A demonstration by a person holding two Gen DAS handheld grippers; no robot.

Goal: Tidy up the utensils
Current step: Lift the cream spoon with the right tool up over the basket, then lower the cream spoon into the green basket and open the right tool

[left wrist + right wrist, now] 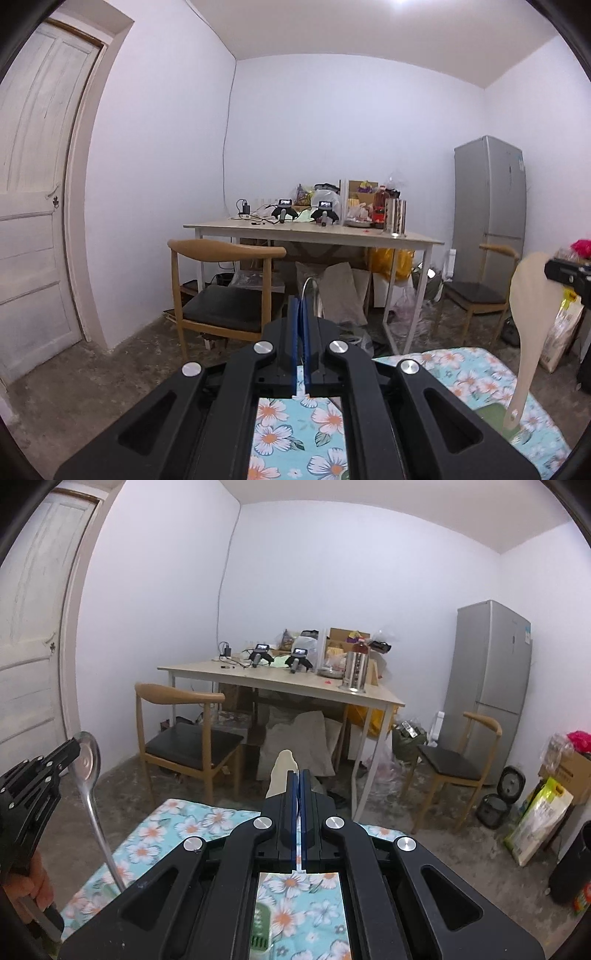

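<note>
Left wrist view: your left gripper [300, 306] pinches a metal spoon [86, 760], mostly hidden behind its fingers there. Your right gripper [300, 775] clamps a wooden spatula [530, 295], handle hanging over the floral cloth [461, 373], its tip cut off.

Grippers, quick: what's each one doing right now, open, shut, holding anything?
Left gripper: shut on the metal spoon, lifted off the floral cloth.
Right gripper: shut on the wooden rice paddle, also lifted.
</note>
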